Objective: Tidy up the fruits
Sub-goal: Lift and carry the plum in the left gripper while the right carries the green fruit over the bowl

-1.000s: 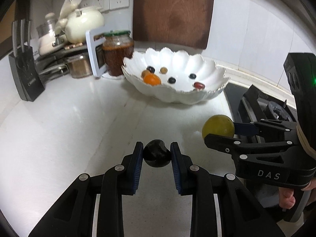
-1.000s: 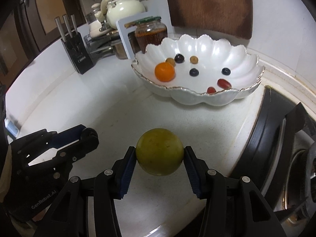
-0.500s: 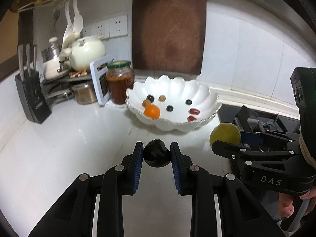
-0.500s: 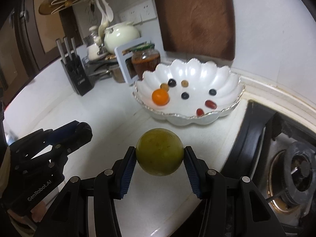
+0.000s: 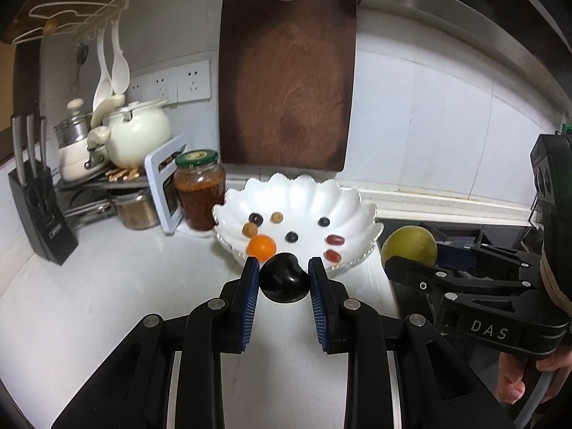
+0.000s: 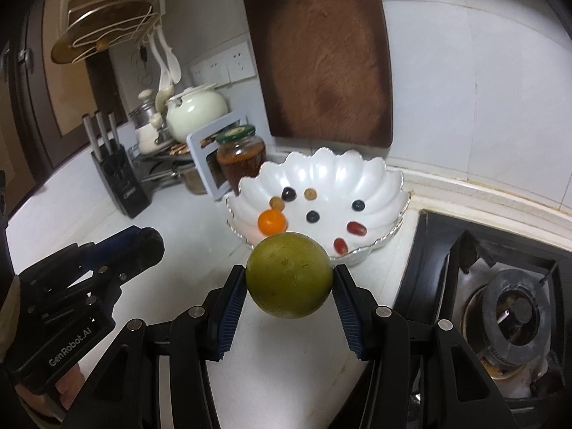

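Note:
My left gripper [image 5: 284, 273] is shut on a small dark, lumpy fruit [image 5: 283, 279], held in the air over the white counter. My right gripper [image 6: 289, 279] is shut on a round green fruit [image 6: 289, 274]; the same green fruit [image 5: 408, 245] shows at the right of the left wrist view. Ahead of both stands a white scalloped bowl [image 5: 343, 200] [image 6: 375, 178] holding a small orange [image 5: 261, 246] [image 6: 271, 222], dark berries, brownish round fruits and two red oblong fruits [image 5: 335, 239]. Both grippers hang short of the bowl's near rim.
A jar [image 5: 199, 189] with a green lid stands left of the bowl, beside a white frame, pots and a knife block [image 5: 39, 221]. A wooden cutting board [image 5: 286, 82] leans on the tiled wall. A gas stove [image 6: 500, 304] lies right of the counter.
Both grippers have risen and tipped up with their fruits still held, so the bowl now sits lower and farther in view and more of the wall shows.

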{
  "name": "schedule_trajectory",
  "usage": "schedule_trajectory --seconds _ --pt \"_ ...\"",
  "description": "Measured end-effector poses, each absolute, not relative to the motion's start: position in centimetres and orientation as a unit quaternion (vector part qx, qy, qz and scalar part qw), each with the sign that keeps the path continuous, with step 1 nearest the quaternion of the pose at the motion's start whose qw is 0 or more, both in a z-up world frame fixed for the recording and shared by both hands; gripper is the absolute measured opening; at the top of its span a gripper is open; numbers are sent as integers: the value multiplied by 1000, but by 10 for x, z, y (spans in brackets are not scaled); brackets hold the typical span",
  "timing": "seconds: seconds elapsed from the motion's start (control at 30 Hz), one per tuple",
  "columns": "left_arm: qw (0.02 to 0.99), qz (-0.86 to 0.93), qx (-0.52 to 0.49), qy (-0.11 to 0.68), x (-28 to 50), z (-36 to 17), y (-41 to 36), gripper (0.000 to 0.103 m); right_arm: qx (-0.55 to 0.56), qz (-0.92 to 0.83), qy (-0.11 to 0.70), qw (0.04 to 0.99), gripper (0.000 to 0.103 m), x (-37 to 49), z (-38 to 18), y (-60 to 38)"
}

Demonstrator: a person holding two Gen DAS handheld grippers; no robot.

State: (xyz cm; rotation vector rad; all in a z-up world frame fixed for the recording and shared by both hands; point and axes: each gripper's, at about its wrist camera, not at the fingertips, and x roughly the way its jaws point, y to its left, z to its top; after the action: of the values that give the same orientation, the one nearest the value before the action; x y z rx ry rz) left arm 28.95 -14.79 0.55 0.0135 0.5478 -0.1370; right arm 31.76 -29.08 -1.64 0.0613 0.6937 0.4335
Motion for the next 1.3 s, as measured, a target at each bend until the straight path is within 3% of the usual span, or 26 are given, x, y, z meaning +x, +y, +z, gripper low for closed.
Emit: schedule_trajectory --seconds 0.73,1.3 --pt "964 -122 18 236 357 46 -131 28 50 118 295 947 50 358 17 -276" --pt "952 -143 18 271 438 48 -129 28 46 78 303 949 50 419 25 -269"
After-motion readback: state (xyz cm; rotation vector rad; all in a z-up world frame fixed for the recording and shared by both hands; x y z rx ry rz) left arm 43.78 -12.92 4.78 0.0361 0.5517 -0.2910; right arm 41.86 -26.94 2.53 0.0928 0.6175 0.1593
